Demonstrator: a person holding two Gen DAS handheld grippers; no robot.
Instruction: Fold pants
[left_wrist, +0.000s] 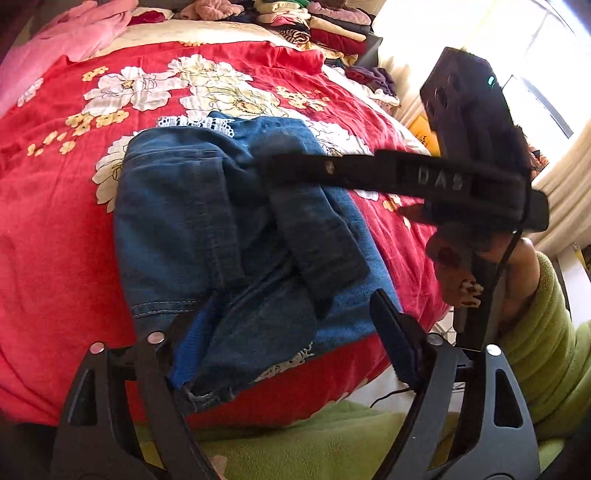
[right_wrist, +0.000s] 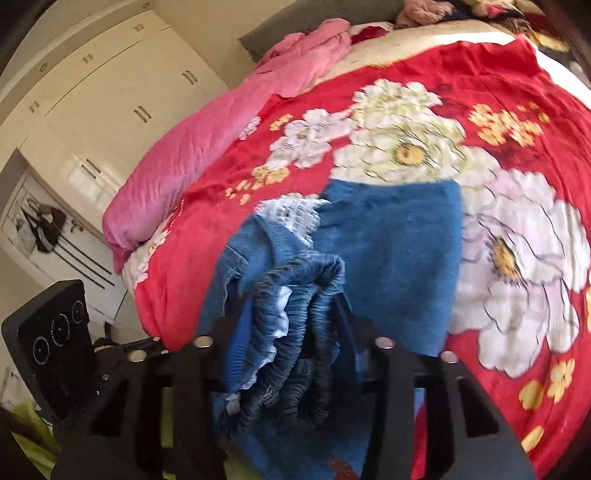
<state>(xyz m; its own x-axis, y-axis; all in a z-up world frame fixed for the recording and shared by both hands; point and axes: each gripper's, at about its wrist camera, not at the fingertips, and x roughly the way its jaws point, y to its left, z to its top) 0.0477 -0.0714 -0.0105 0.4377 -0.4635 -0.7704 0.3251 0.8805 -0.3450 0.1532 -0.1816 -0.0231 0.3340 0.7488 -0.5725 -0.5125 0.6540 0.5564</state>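
- The right tool (right_wrist: 295, 332) is clamped on the gathered elastic waistband of the pants (right_wrist: 388, 251); in the right wrist view the bunched band fills the gap between its two arms, and the pads press into it.
- The left tool (left_wrist: 280, 350) stands wide apart over the near end of the pants (left_wrist: 221, 221). Cloth lies between its arms and drapes against the left one, but the pads do not pinch it.
- The pants are blue denim with white lace trim, lying partly folded in a thick bundle on the bed, near its front edge and between the two tools.
- Judged from the cloth, the denim is soft but fairly heavy. It should drape and hold a crease, and it will sag if lifted from one point only.
- The elastic waistband is thick and ribbed, so it likely gives a firm hold. The lace edges look delicate and are better left alone.
- A good second hold would be the thick folded edge or a seam at the near end, taking all layers at once so they do not slide apart.
- The red flowered blanket (left_wrist: 55, 240) under the pants is soft and loose; a low pinch could catch it along with the denim.
- A green sleeve (left_wrist: 543, 332) and the right tool's body (left_wrist: 469, 122) crowd the right side of the left wrist view.
- Farther back, a pink cover (right_wrist: 207, 147) lies along the bed's left side, well apart from the pants.
- At the far end sit stacked clothes (left_wrist: 332, 26), and white cupboards (right_wrist: 110, 85) stand beyond; neither is in the way.
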